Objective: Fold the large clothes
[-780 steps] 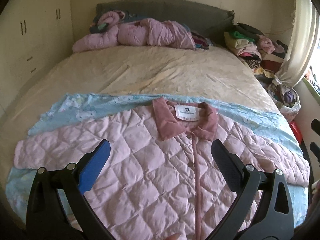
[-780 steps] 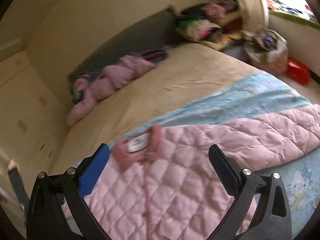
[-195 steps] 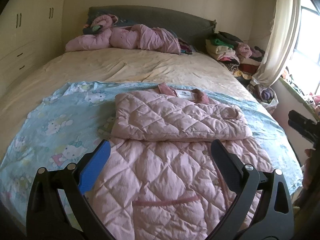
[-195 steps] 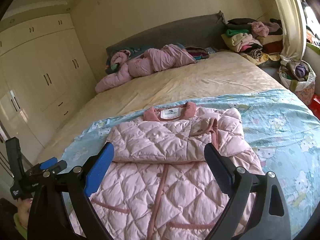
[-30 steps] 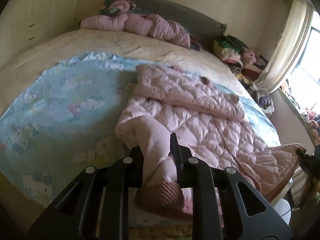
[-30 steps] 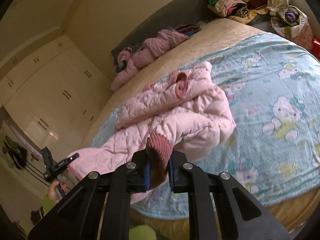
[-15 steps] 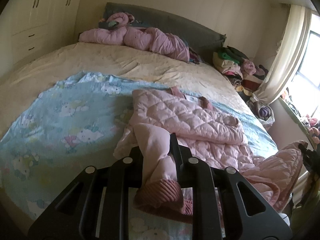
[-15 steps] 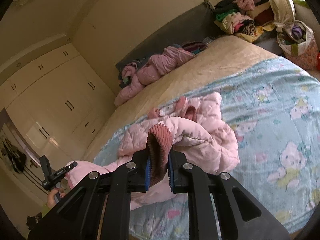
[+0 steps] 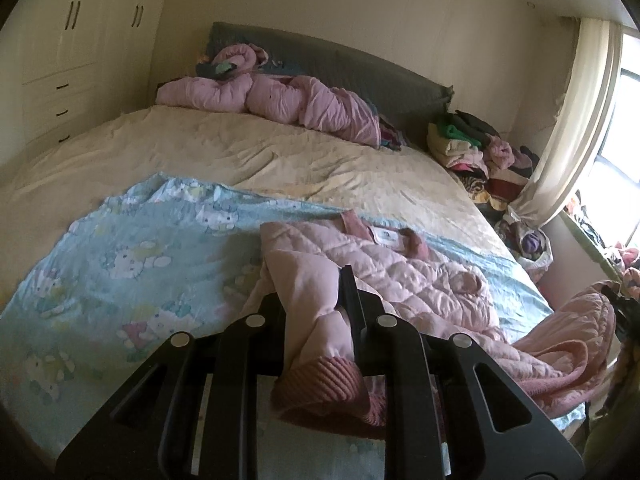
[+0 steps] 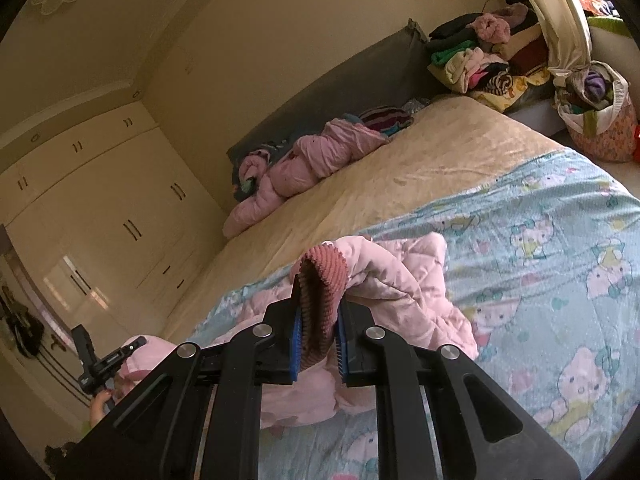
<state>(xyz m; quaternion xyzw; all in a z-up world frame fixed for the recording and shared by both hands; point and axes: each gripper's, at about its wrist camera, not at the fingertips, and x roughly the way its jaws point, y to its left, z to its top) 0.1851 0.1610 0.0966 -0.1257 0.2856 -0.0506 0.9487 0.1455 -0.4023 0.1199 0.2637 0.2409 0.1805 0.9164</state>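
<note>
Pinching the quilted pink jacket [image 9: 424,280] by its ribbed hem, left gripper [image 9: 316,320] angled down; right gripper [image 10: 318,320] likewise (both clamped tight).

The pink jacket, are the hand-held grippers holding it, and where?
Yes. Each hand-held gripper, left and right, is shut on the pink quilted jacket at a corner of its ribbed bottom hem.

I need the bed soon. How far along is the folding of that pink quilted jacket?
Done: the sleeves are folded across the pink jacket on the blue blanket. In hand: the left gripper and right gripper each clamp a ribbed hem corner, lifted toward the collar. Left: laying the hem down and any final fold.
</note>
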